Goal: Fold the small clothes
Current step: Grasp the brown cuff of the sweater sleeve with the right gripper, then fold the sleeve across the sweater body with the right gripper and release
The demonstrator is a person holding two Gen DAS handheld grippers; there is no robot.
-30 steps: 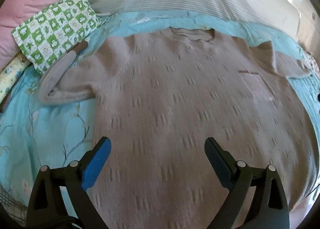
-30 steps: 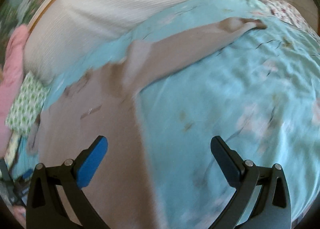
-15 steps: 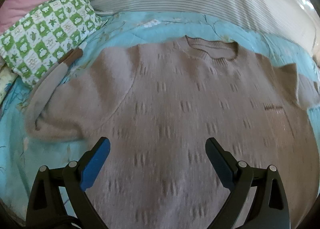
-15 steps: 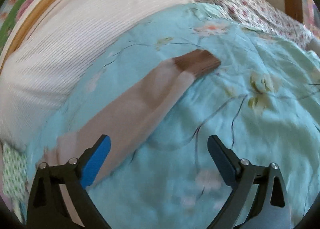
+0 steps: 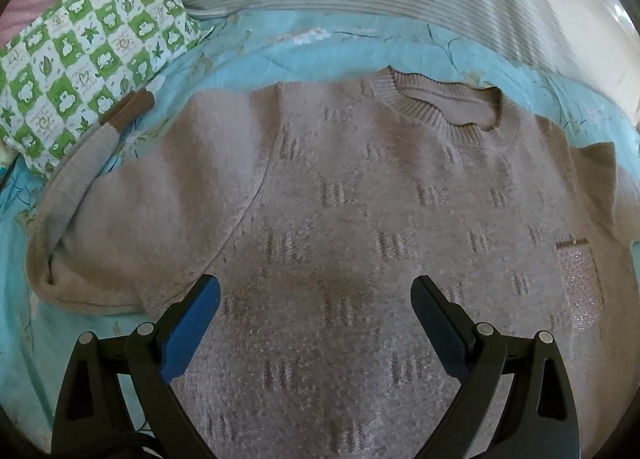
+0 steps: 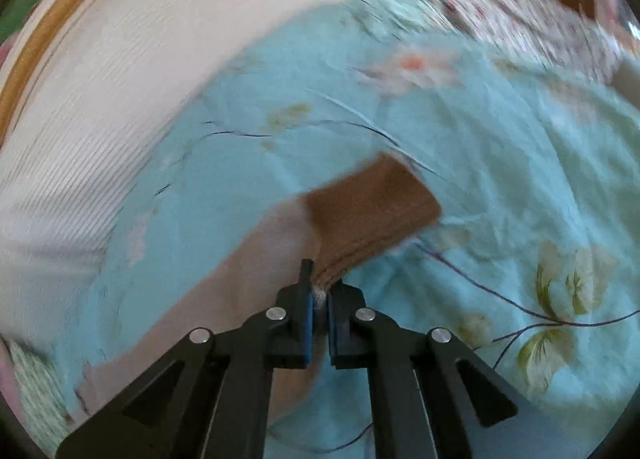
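While the left gripper (image 5: 316, 293) gapes above the sweater (image 5: 360, 219), the right gripper (image 6: 319, 301) pinches its sleeve (image 6: 256, 259) (brown-cuffed).

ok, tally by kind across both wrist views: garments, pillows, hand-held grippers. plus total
Sweaters: 1, the beige sweater spread flat; its brown cuff shows in the right wrist view.
Pillows: 1, the green checked pillow.
Hand-held grippers: 2, the left hand-held gripper open over the sweater, the right hand-held gripper shut on the sleeve at the cuff.
Total: 4
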